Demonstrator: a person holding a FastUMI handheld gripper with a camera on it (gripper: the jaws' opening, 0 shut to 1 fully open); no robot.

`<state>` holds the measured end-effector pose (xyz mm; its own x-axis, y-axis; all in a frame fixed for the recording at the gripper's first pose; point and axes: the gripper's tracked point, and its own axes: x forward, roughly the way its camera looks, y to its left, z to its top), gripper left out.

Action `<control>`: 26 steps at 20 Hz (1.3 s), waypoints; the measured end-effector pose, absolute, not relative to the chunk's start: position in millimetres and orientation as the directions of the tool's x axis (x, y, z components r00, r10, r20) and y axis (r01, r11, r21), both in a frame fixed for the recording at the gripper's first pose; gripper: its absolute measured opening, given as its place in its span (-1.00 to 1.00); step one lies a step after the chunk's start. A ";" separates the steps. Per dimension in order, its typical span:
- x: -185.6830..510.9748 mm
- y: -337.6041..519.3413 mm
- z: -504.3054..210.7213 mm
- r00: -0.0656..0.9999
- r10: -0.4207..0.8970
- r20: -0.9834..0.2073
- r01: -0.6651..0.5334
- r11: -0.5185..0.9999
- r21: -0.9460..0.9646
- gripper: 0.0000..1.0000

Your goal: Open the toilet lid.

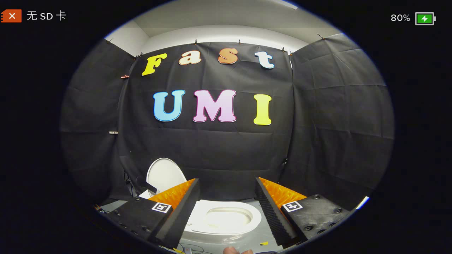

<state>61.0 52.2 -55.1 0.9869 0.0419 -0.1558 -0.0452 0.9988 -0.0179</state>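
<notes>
Toilet lid raised, hand-held gripper spread wide above the bowl.

On the left, the white toilet lid [165, 174] stands upright beyond the left finger [178, 211], partly hidden by it. The hand-held gripper [227, 185] holds nothing, its fingers far apart. Between and below them lies the open toilet seat [226, 219] on the grey floor [226, 243], with the right finger [273, 211] beside it.

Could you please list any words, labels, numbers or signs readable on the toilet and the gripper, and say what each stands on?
Toilet lid, raised, and toilet seat: no text to be seen.
Gripper, open, its fingers spread either side of the seat: no words; each finger carries a square black-and-white marker, a pattern rather than text.
</notes>
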 end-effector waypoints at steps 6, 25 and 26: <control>61.6 50.1 -47.6 0.987 0.065 -0.146 -0.066 0.998 -0.002 0.96; 10.2 25.2 -30.3 0.991 0.064 -0.113 -0.060 0.997 0.042 0.96; 9.3 27.3 -32.2 0.991 0.066 -0.116 -0.061 0.997 0.042 0.96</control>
<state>9.3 27.3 -32.2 0.9911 0.0656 -0.1160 -0.0611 0.9973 0.0416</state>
